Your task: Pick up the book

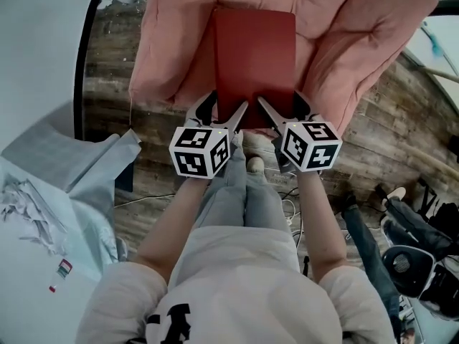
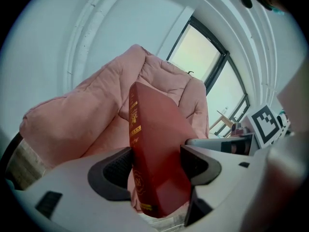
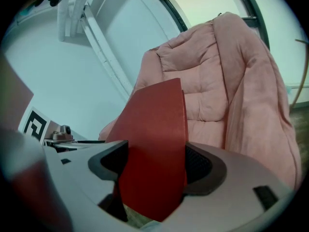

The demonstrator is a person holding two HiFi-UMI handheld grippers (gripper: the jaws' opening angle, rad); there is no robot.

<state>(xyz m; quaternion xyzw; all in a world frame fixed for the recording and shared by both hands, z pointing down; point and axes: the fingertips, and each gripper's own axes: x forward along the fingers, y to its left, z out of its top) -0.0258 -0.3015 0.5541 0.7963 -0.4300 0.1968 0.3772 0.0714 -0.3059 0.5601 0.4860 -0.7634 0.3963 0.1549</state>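
Book (image 1: 255, 63): red, with a hard cover. In the head view it is in front of the pink cushion (image 1: 344, 41), and its near edge is held at both corners.
Left hand-held gripper (image 1: 224, 110): clamped on the near left corner of the book. Its marker cube (image 1: 199, 150) faces the camera.
Right hand-held gripper (image 1: 283, 110): clamped on the near right corner, just beside the left one.
Wooden floor (image 1: 401, 120): dark boards on both sides of the cushion.
Legs (image 1: 244, 192): in blue jeans, below the two grippers.
Left gripper view, book (image 2: 157, 153): it stands upright between the two jaws and both dark pads (image 2: 116, 170) press on it. The spine with gold print is turned to the camera.
Left gripper view, cushion (image 2: 82, 120): behind the book. I cannot tell if they touch.
Left gripper view, window (image 2: 203, 52): bright, at the upper right.
Right gripper view, book (image 3: 154, 144): the plain red cover fills the gap between the jaws, and the pads are tight on both sides.
Right gripper view, cushion (image 3: 231, 81): behind the book and to its right.
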